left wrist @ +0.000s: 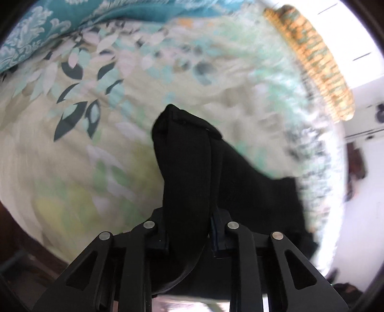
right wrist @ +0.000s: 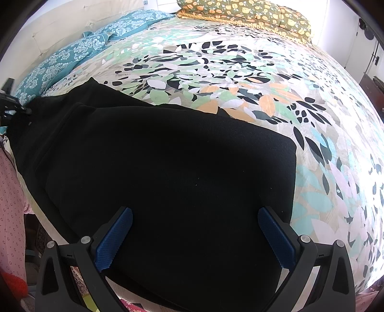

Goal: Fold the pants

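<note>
A: Report the near field first.

B: In the left wrist view, the left gripper (left wrist: 188,230) is clamped on a bunched fold of the black pants (left wrist: 189,168). The cloth rises from between the jaws toward 12 o'clock and spreads away toward 4 o'clock. The frame is blurred, which suggests the gripper is in motion.

A: And the right side?

B: The right gripper (right wrist: 195,230) stands wide open and holds nothing. Its blue pads (right wrist: 115,237) sit at 8 o'clock and 4 o'clock, spread over the pants (right wrist: 168,168). Whether the pads touch the cloth cannot be determined.

A: Location of the garment?

B: It lies on the bed (right wrist: 240,79), near the front edge, partly folded, with one layer visible over another at 10 o'clock. Beyond it the leaf-print cover is bare. Teal pillows (right wrist: 72,55) lie at 11 o'clock, and an orange-patterned pillow (right wrist: 252,12) at 1 o'clock, well apart from the pants.

A: Failure modes from here?

B: Probable risks, in order:
1. The left grip holds a bunch, not a flat edge. Laying it down as is would likely set a crooked crease.
2. With the right gripper open, nothing pins the lower layer. A pull from the left may drag the whole stack.
3. The garment sits near the bed's edge, so excess drag could slide it off.
</note>
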`<move>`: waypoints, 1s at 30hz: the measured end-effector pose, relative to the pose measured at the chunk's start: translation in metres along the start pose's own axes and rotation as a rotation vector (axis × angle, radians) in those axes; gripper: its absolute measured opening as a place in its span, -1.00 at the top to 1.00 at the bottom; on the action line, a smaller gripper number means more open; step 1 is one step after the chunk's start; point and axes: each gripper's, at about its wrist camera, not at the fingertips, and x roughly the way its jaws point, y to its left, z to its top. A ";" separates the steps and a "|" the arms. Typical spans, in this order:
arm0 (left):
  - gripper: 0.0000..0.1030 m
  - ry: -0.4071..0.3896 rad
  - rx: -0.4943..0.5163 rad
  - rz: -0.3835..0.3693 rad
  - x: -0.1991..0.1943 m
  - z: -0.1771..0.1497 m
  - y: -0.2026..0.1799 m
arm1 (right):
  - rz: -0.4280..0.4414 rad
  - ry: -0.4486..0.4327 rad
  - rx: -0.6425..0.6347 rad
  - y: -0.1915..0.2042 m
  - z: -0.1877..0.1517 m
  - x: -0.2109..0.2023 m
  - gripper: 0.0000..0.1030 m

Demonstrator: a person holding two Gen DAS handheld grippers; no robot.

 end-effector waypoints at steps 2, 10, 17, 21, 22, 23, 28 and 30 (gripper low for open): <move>0.62 -0.020 0.007 -0.089 -0.022 -0.011 -0.018 | 0.000 0.003 0.000 0.001 0.000 0.000 -1.00; 0.65 0.046 0.250 -0.213 -0.021 -0.080 -0.173 | 0.006 0.012 -0.006 -0.001 0.002 0.001 -1.00; 0.61 0.191 0.389 -0.148 0.109 -0.146 -0.262 | 0.007 -0.015 -0.013 0.000 -0.004 -0.001 -1.00; 0.27 0.225 0.402 -0.191 0.120 -0.152 -0.270 | 0.006 -0.027 -0.012 0.000 -0.006 -0.003 -1.00; 0.00 0.221 0.399 -0.224 0.112 -0.150 -0.269 | 0.006 -0.024 -0.012 0.000 -0.006 -0.003 -1.00; -0.23 0.197 0.410 -0.248 0.099 -0.148 -0.269 | 0.005 -0.021 -0.011 0.001 -0.005 -0.003 -1.00; -0.58 -0.007 0.503 -0.179 0.037 -0.139 -0.258 | -0.011 -0.010 -0.006 0.002 -0.002 -0.001 -1.00; -0.60 -0.078 0.506 -0.142 0.019 -0.132 -0.248 | -0.012 -0.012 -0.007 0.002 -0.003 -0.001 -1.00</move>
